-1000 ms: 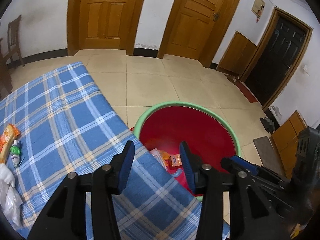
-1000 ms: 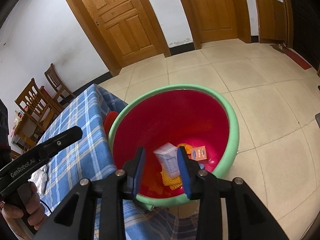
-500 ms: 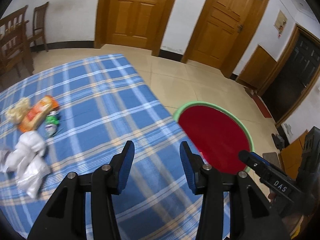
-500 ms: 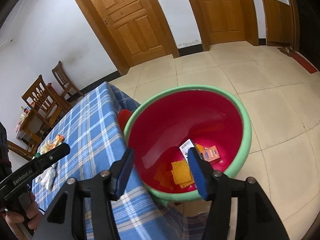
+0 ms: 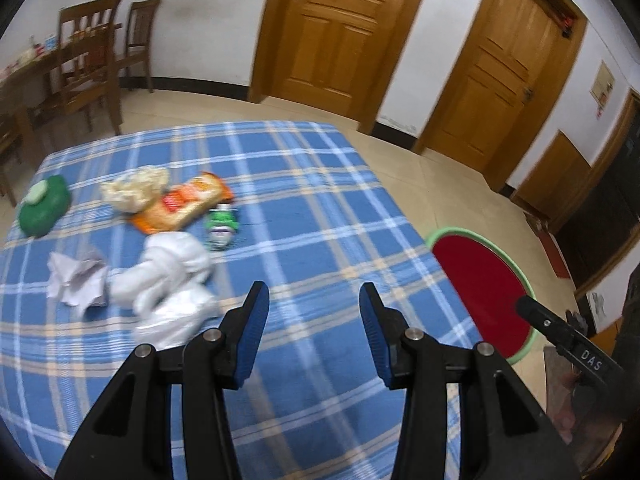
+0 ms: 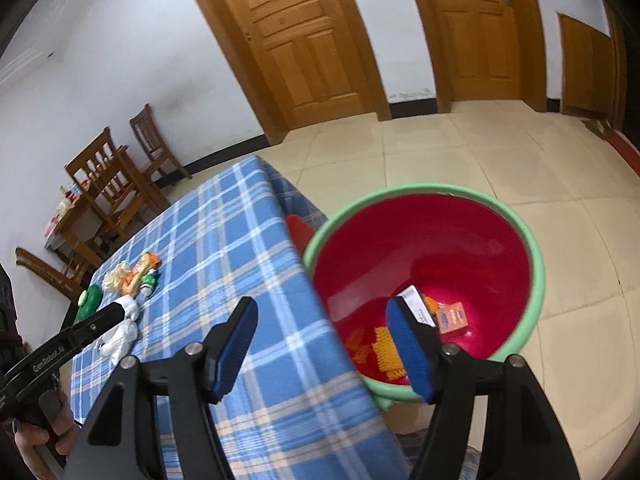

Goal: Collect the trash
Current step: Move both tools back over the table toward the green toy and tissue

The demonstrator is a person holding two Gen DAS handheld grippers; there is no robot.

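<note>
Left tool (image 5: 314, 316) hangs empty, jaws apart; right tool (image 6: 322, 344) is opening, empty, beside the basin (image 6: 536, 280). Next: fetching the white bag (image 5: 172, 280), left of centre on the desk (image 5: 320, 208).

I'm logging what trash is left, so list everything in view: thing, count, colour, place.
tablecloth: 1, blue plaid, covering the table
basin: 1, red inside, green rim, on the floor beside the table
trash in basin: several pieces, orange, yellow, white, at the bottom
plastic bag: 1, white, on the cloth
crumpled paper: 1, white
snack packet: 1, orange
small bottle: 1, green and white, lying down
green container: 1, far left
doors: 2, wooden, back wall
chairs: several, wooden
left gripper: jaws open, empty
right gripper: jaws opening, empty
</note>
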